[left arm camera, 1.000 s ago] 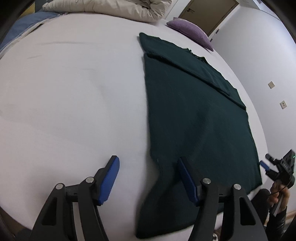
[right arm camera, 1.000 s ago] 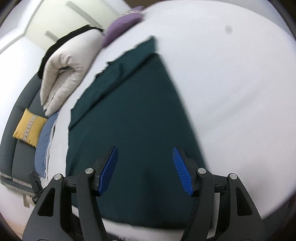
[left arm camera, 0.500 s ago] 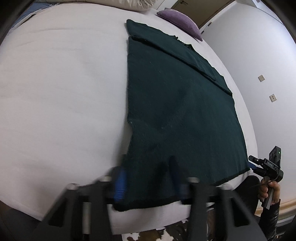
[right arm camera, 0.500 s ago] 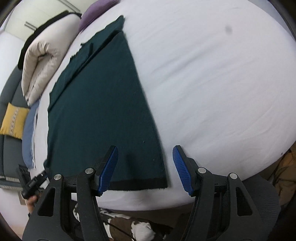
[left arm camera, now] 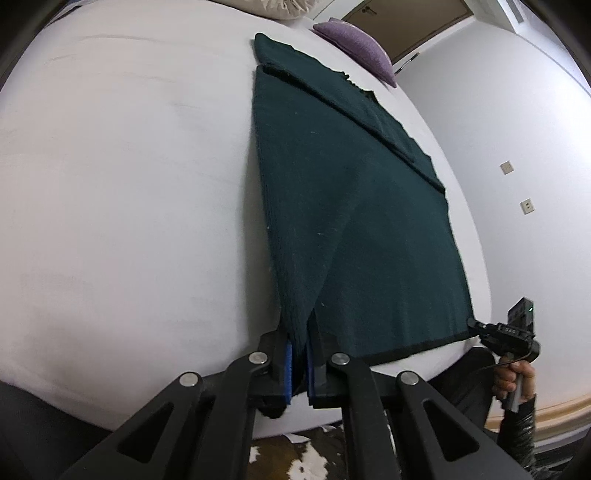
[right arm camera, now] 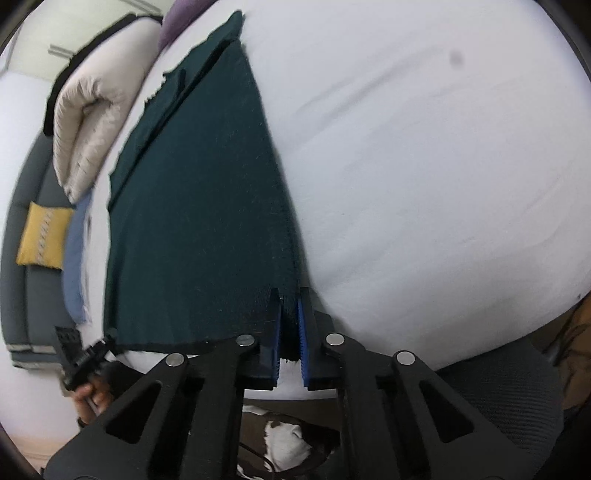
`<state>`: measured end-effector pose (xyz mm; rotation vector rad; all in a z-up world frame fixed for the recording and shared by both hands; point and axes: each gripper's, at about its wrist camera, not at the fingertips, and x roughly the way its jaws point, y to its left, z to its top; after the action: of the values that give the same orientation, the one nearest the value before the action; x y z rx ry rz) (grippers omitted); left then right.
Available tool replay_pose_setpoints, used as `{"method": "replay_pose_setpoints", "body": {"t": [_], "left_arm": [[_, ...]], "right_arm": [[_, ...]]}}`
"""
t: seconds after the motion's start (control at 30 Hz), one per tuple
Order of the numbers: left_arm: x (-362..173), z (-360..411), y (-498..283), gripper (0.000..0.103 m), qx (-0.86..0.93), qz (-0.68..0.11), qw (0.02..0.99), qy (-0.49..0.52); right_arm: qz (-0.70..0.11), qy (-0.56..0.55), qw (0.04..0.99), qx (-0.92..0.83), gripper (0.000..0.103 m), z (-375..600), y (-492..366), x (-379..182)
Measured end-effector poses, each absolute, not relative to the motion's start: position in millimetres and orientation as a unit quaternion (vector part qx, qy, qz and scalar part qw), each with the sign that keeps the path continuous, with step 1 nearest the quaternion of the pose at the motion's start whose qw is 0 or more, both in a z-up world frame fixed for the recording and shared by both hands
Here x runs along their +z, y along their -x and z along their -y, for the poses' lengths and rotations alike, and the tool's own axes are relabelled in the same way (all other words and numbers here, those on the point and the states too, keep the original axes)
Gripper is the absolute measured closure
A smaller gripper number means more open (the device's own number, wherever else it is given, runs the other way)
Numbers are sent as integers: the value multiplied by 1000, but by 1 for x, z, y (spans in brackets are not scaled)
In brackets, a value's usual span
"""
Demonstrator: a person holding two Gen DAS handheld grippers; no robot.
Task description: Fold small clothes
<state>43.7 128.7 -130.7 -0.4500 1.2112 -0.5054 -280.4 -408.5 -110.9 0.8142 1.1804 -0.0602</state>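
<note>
- Dark green garment [left arm camera: 354,206] lies flat on the white bed [left arm camera: 129,184], below the purple pillow [left arm camera: 354,33].
- Left gripper [left arm camera: 299,345] has just clamped the garment's near left hem corner.
- Right gripper [right arm camera: 289,314] has just clamped its near right corner.

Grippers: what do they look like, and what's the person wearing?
Both grippers, left and right, have black angular linkage arms with silver pivot pins and blue ribbed finger pads. A thin black cable runs at the right one's handle. The sleeve is dark and shiny.
</note>
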Motion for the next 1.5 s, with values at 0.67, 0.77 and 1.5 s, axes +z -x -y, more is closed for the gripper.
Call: {"method": "replay_pose_setpoints", "body": {"t": [0.67,0.77,1.5], "left_arm": [[-123,-165,-33,97,-247,-516,745,343],[-107,-165,-44,97,-263,-499,742,363],[-63,-138,-313,97,-239,-434,767,407]], "right_arm": [[-472,-434,767,-2,98,422,302,-86],[-430,-459,777,32,98,424,293,-68],[-346,-459,818,31,98,458,-29,6]]}}
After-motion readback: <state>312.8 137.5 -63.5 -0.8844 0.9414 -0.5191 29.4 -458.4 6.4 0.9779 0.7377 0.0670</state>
